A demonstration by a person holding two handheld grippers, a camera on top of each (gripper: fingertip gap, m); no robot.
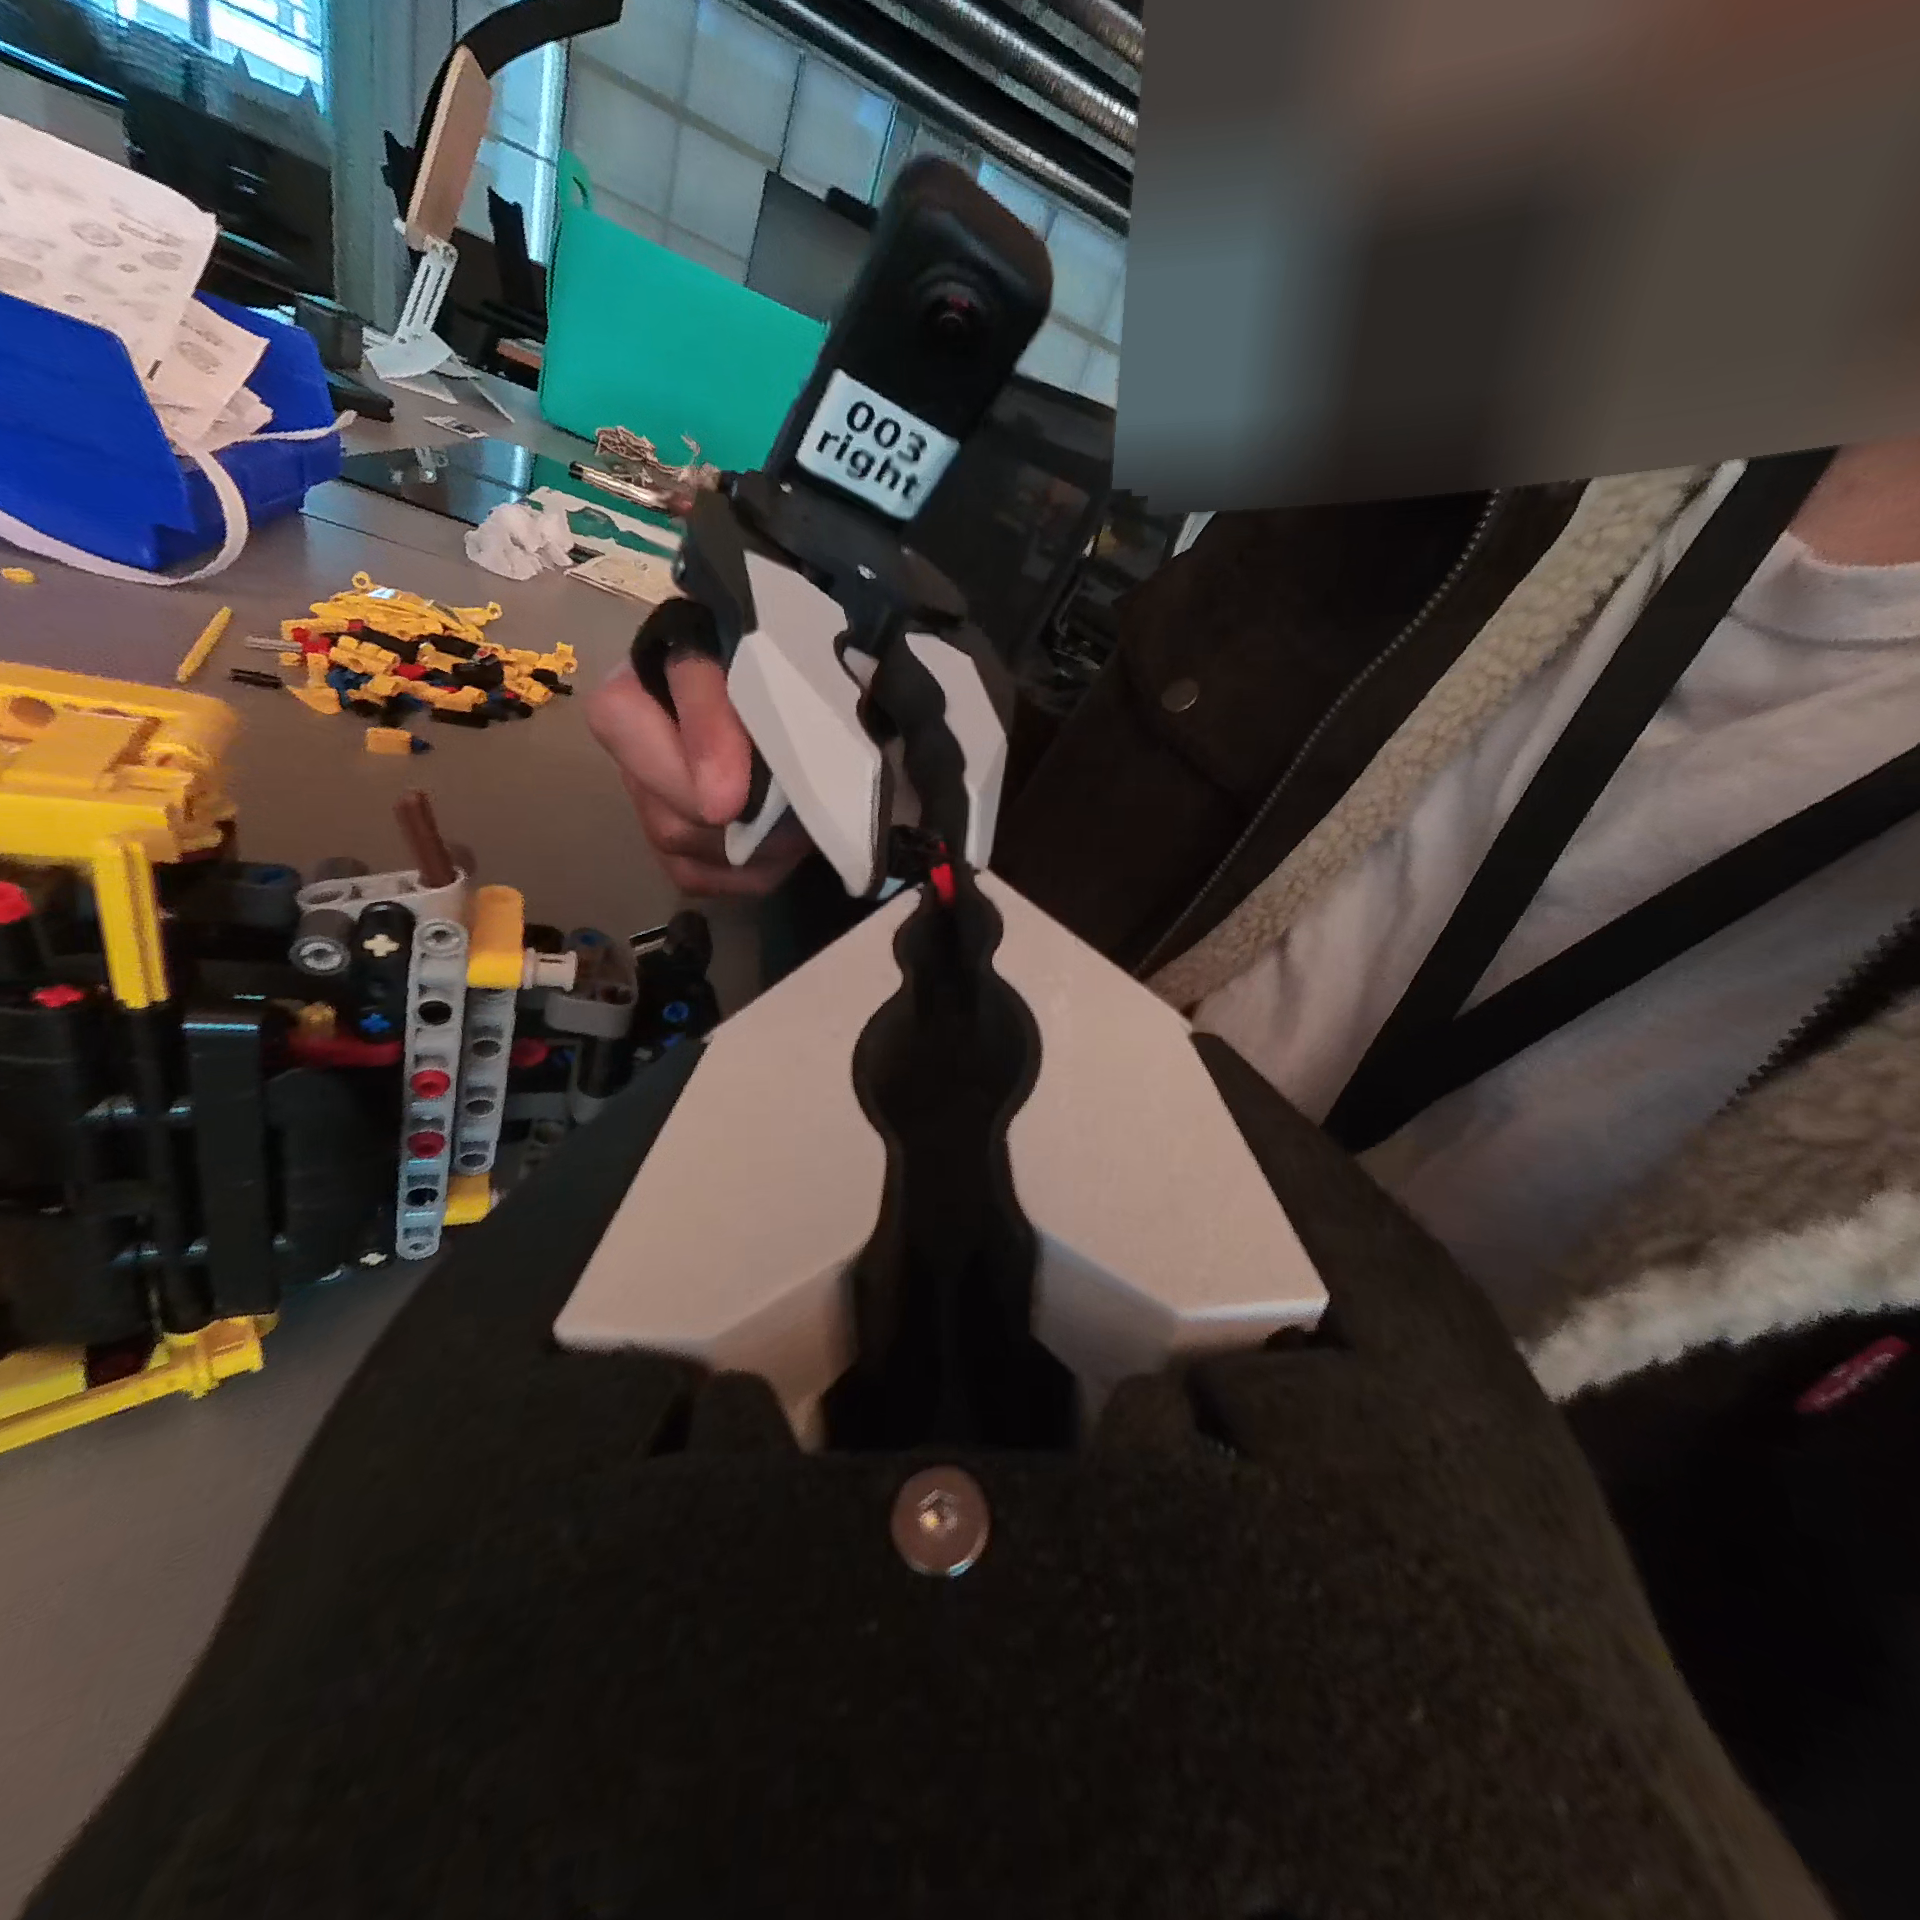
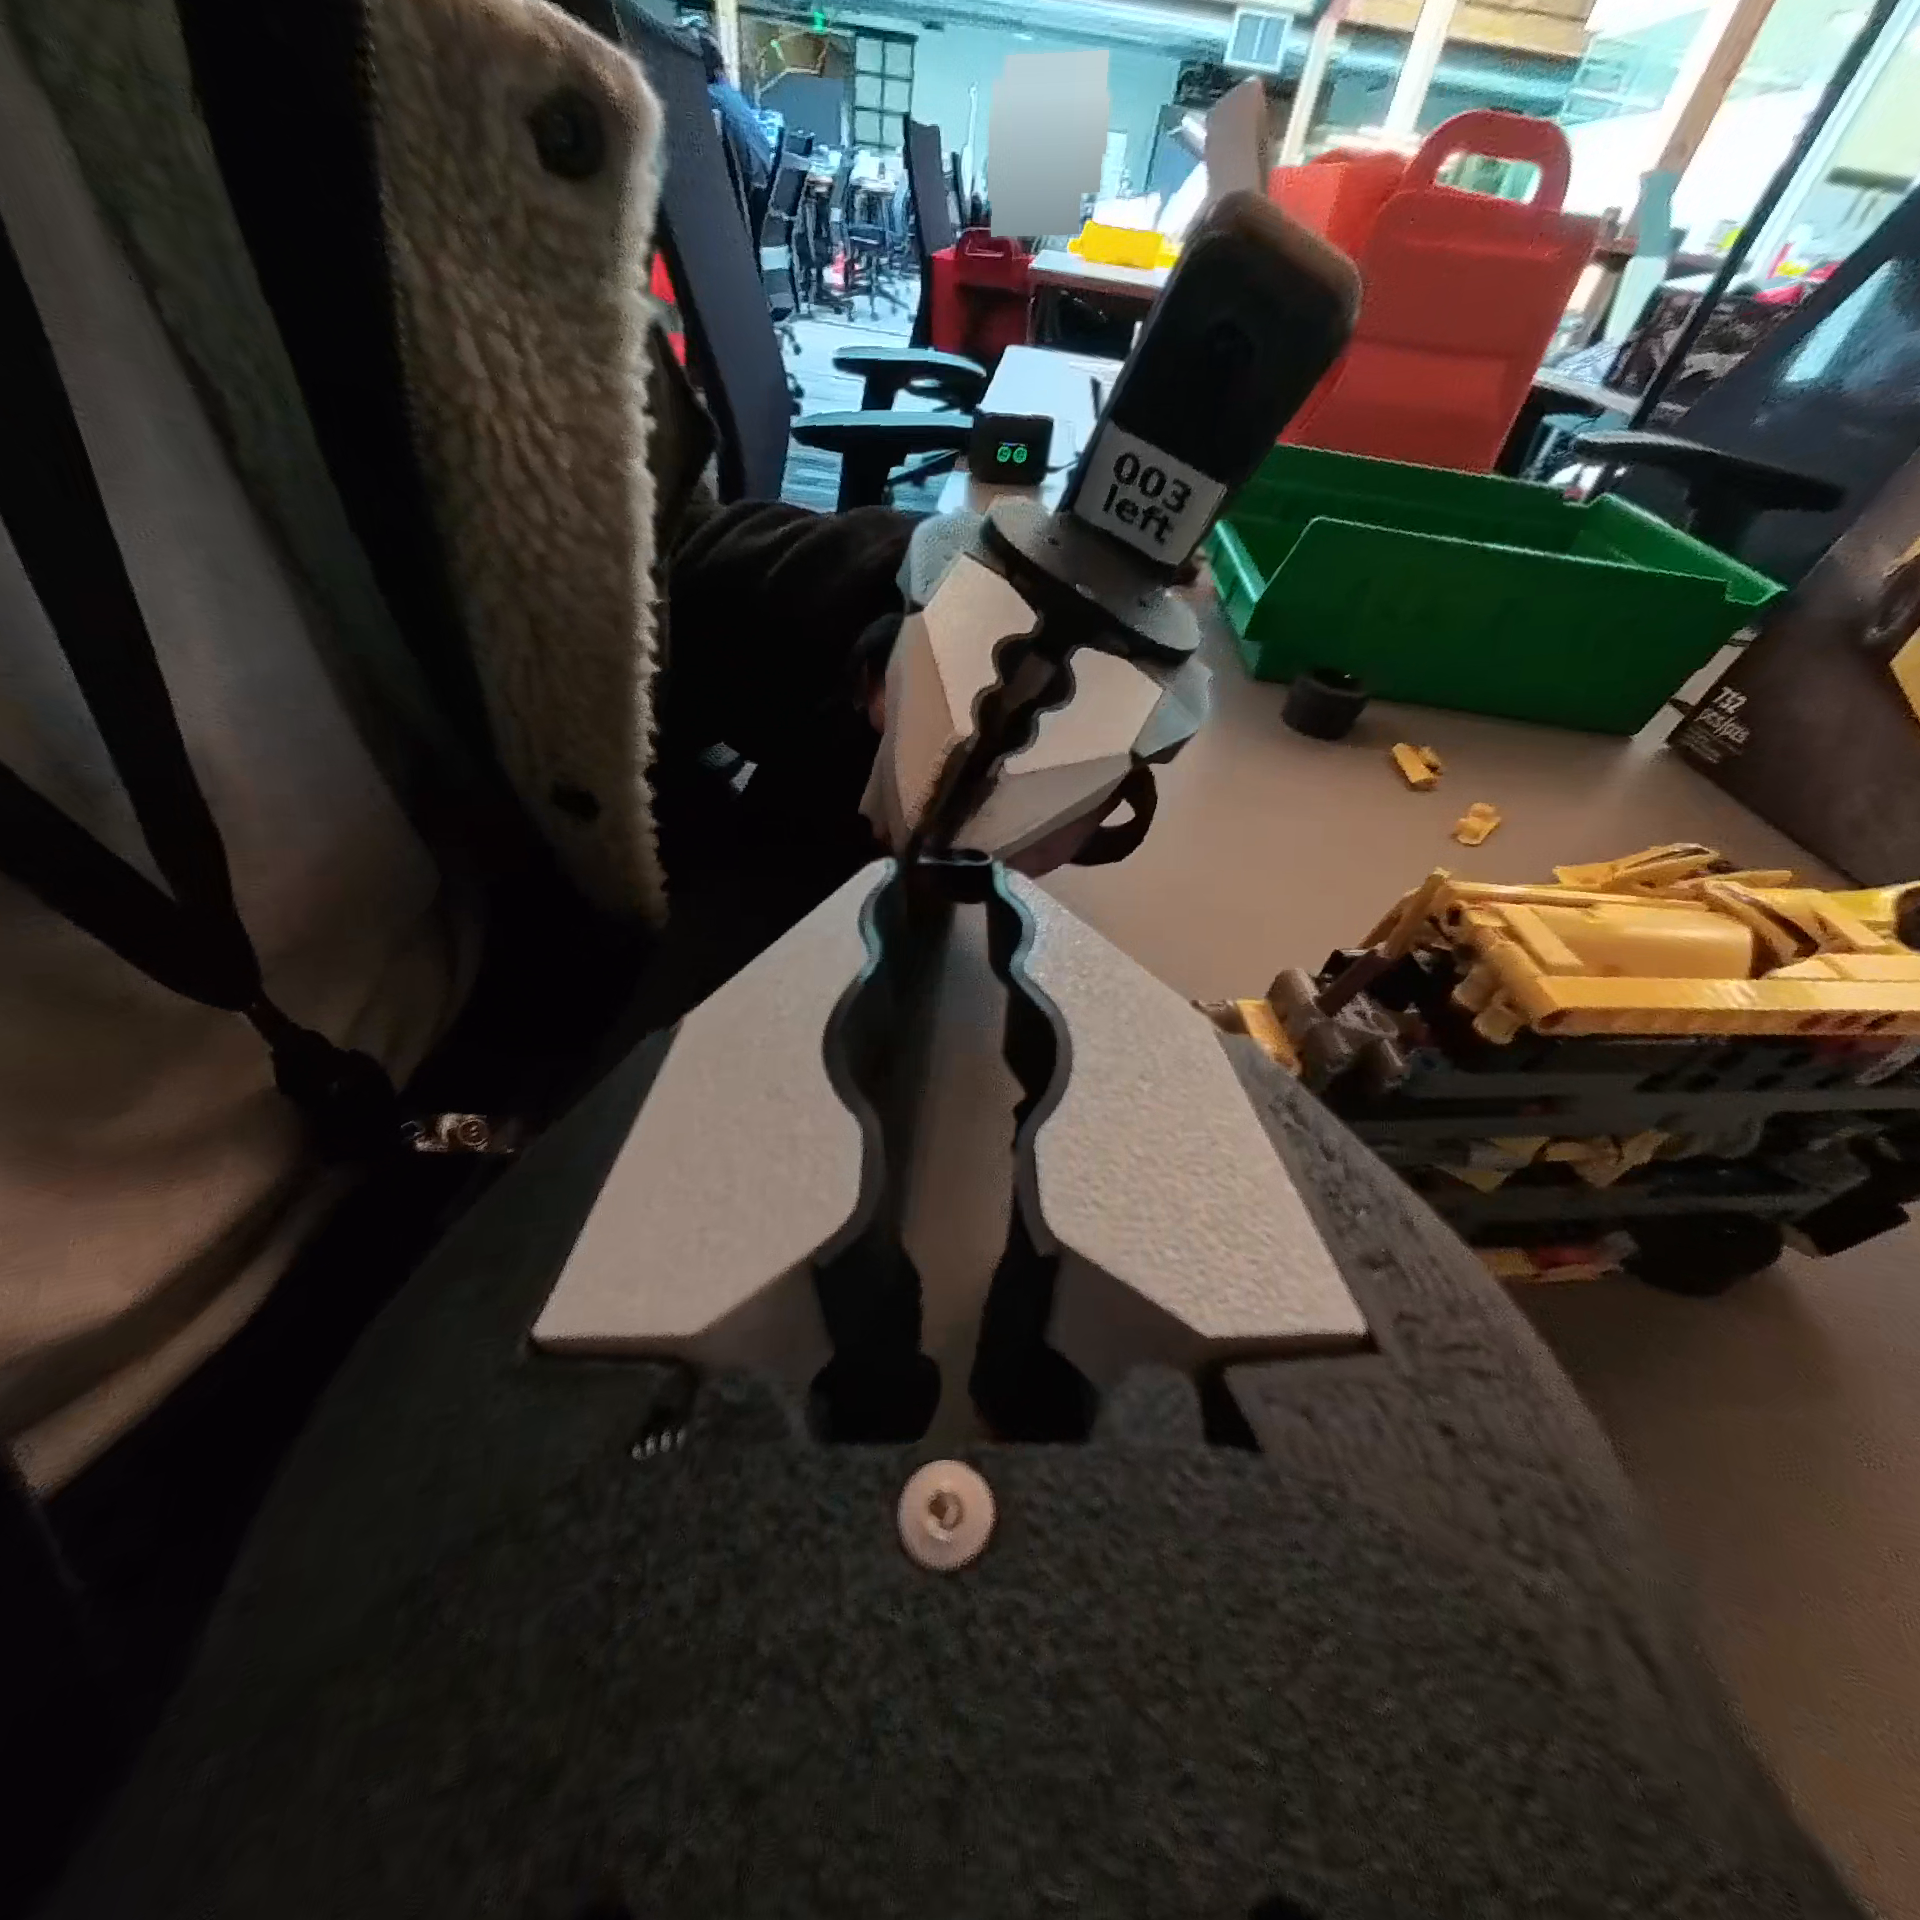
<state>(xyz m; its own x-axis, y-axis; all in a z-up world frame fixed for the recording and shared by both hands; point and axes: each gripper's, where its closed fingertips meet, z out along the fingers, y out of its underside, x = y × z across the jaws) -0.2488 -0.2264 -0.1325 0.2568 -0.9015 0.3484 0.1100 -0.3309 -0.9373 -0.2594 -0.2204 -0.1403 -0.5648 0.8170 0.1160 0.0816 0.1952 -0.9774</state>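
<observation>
My left gripper [image 1: 940,909] and my right gripper [image 2: 951,873] meet tip to tip in the air, in front of a person's fleece-lined jacket [image 1: 1382,790]. The left gripper is shut on a small red and black pin [image 1: 942,883] that sticks out of its tips. The right gripper is shut on a small black ring-shaped piece [image 2: 954,860]. The right gripper also shows in the left wrist view [image 1: 914,862], held by a hand [image 1: 686,769]. The left gripper shows in the right wrist view [image 2: 930,831], its jaws together.
A yellow and black brick-built vehicle [image 1: 156,1091] lies on the grey table [image 1: 520,790], also in the right wrist view [image 2: 1610,1039]. A pile of loose yellow, black and red parts [image 1: 416,655] lies behind it. A blue bin [image 1: 104,447], a green bin [image 2: 1455,603] and a black box [image 2: 1818,675] stand farther back. My left and right fingertips are right by each other.
</observation>
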